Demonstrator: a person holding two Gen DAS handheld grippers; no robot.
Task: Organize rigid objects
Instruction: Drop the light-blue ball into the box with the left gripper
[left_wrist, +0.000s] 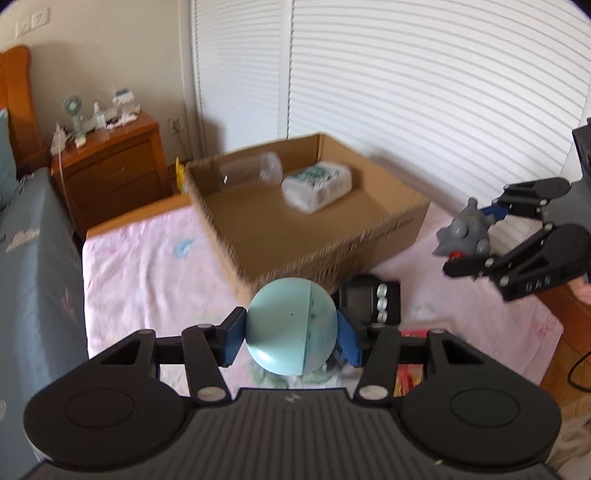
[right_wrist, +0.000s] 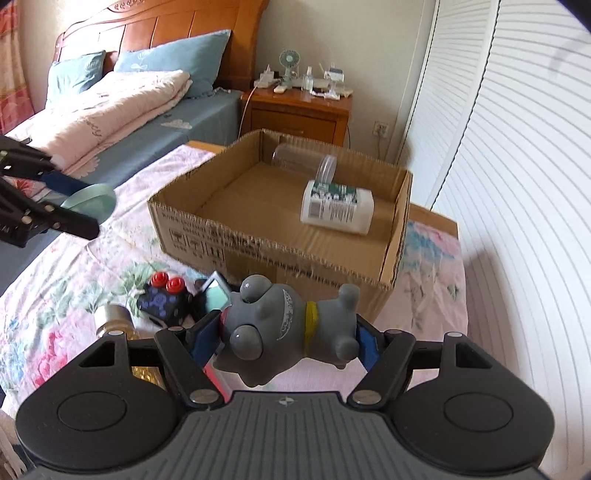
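My left gripper (left_wrist: 291, 328) is shut on a pale blue ball (left_wrist: 291, 326), held above the pink floral cover; it shows at the left in the right wrist view as left gripper (right_wrist: 79, 206) with the ball (right_wrist: 92, 201). My right gripper (right_wrist: 286, 334) is shut on a grey toy animal (right_wrist: 288, 328) with bulging eyes and a yellow collar; in the left wrist view the right gripper (left_wrist: 469, 236) holds that toy (left_wrist: 463, 232) at the right. Ahead lies an open cardboard box (right_wrist: 229, 232) holding a white bottle (right_wrist: 338, 206) and a clear jar (right_wrist: 306, 162).
On the cover near the box lie a black cube with red buttons (right_wrist: 164, 295), a small black device with a greenish screen (right_wrist: 216, 293), a gold-capped item (right_wrist: 114, 317) and a black case (left_wrist: 373, 299). A wooden nightstand (right_wrist: 299, 110) and a bed (right_wrist: 110, 107) stand behind. Louvred doors (right_wrist: 517, 184) line the right.
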